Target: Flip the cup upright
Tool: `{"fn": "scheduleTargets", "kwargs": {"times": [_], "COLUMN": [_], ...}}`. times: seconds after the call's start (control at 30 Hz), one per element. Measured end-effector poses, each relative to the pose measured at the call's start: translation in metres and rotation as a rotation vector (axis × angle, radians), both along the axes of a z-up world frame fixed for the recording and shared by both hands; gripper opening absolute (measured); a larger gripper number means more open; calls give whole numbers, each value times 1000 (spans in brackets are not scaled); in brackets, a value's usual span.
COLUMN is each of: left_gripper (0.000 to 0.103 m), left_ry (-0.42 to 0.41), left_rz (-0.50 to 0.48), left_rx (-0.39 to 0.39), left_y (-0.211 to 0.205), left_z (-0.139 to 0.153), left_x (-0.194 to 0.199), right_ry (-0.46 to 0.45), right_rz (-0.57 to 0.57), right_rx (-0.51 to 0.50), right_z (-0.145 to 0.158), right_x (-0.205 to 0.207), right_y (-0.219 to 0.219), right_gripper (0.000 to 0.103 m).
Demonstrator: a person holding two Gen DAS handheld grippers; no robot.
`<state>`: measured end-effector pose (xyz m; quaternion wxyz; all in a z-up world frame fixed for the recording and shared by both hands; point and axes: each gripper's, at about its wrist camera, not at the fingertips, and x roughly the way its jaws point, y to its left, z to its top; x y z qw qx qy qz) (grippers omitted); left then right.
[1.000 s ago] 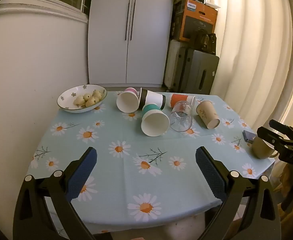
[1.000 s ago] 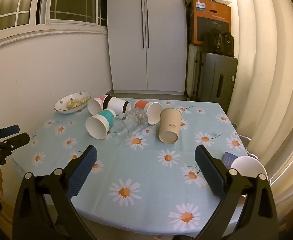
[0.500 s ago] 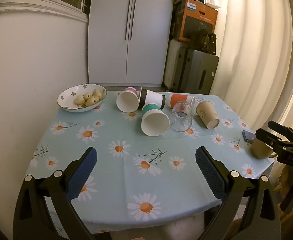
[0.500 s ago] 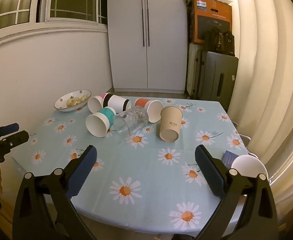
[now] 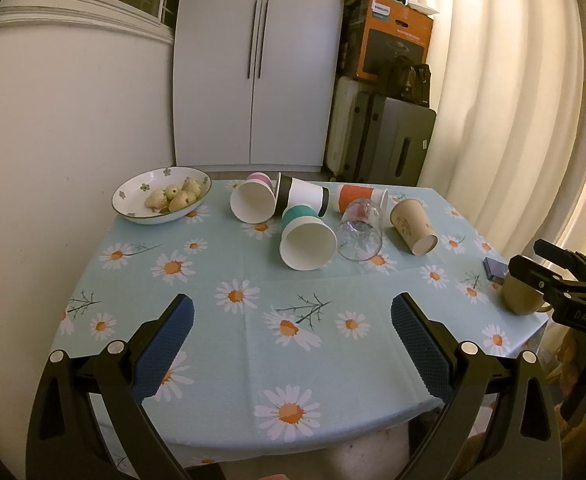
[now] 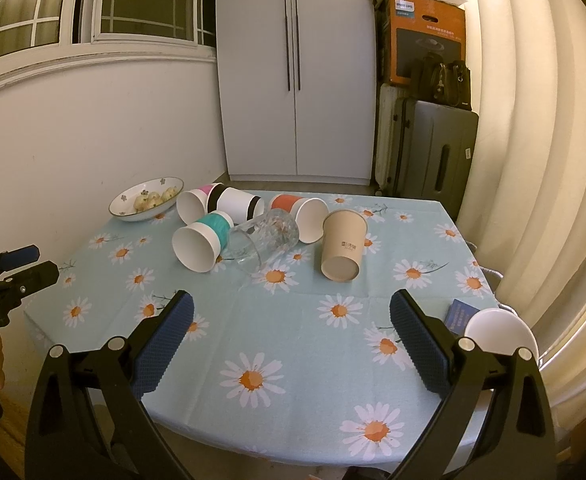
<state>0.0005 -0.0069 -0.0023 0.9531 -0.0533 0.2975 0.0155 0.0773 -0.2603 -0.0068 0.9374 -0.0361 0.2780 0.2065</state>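
Observation:
Several cups lie on their sides at the far middle of the daisy tablecloth (image 5: 253, 320): a pink-banded cup (image 5: 253, 200), a black-banded cup (image 5: 303, 196), a teal-banded cup (image 5: 307, 240), an orange-banded cup (image 5: 357, 197), a clear glass (image 5: 360, 230) and a tan paper cup (image 5: 413, 226). In the right wrist view the tan cup (image 6: 343, 246) lies nearest, beside the glass (image 6: 263, 238) and teal cup (image 6: 203, 242). My left gripper (image 5: 291, 344) is open and empty above the near table edge. My right gripper (image 6: 291, 340) is open and empty, also short of the cups.
A flowered bowl (image 5: 133, 200) of small yellowish pieces sits at the far left corner. A tan mug (image 5: 519, 298) and a blue card (image 5: 495, 268) sit at the right edge; the mug's white inside (image 6: 501, 332) shows in the right wrist view. Wardrobe, suitcases and curtains stand behind.
Both grippers have shifted only slightly; the view is almost the same. Nothing on the table has moved.

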Motion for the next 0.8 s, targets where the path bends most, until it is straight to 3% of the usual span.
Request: {"fn": "scheduleTargets", "kwargs": {"times": [0.8], "left_gripper": [96], "left_ry": [5], "left_rz": [-2], "left_rx": [4], "left_y": [-2], "left_z": [1], "left_x": [-2], "right_ry": [5], "right_rz": [2], "right_rx": [-5], "right_z": [-2], "right_x": [1], "right_y": [0], "right_gripper": [97]}}
